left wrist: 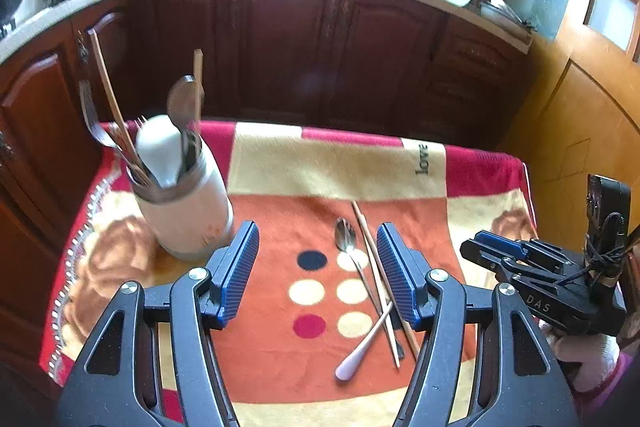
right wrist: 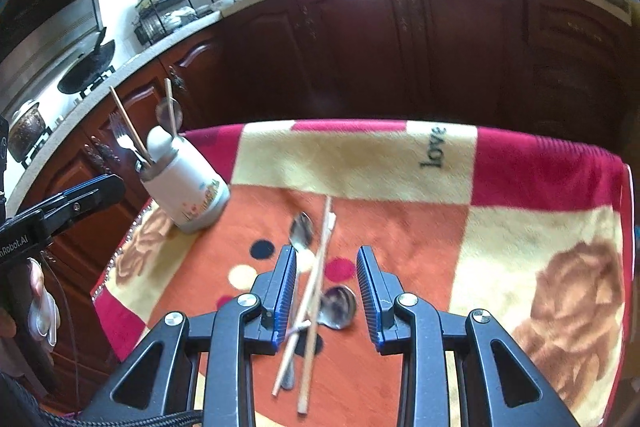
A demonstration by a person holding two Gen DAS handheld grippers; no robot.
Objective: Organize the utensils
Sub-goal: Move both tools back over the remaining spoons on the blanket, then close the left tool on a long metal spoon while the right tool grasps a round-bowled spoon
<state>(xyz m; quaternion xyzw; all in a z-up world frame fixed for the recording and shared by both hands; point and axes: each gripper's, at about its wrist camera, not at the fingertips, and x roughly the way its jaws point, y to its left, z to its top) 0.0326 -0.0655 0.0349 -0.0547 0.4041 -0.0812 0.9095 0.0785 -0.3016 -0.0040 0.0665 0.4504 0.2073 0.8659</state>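
A: Utensils first, left wrist view?
B: The left claw [left wrist: 318, 275] is spread wide, grasping nothing. A metal spoon [left wrist: 347, 242] and chopsticks [left wrist: 376, 277] lie on the blanket-covered counter [left wrist: 280, 167] between its fingers; the utensil holder [left wrist: 186, 205] stands at ten o'clock.

A: Right wrist view?
B: The right claw [right wrist: 326, 293] is released too, hovering over chopsticks [right wrist: 316, 285] and a second spoon's bowl [right wrist: 338, 307]. The holder [right wrist: 186, 193] sits at ten o'clock.

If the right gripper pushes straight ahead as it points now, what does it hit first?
Most likely the chopsticks lying crossed between the open right gripper fingers, with a metal spoon beside them; depth is uncertain.
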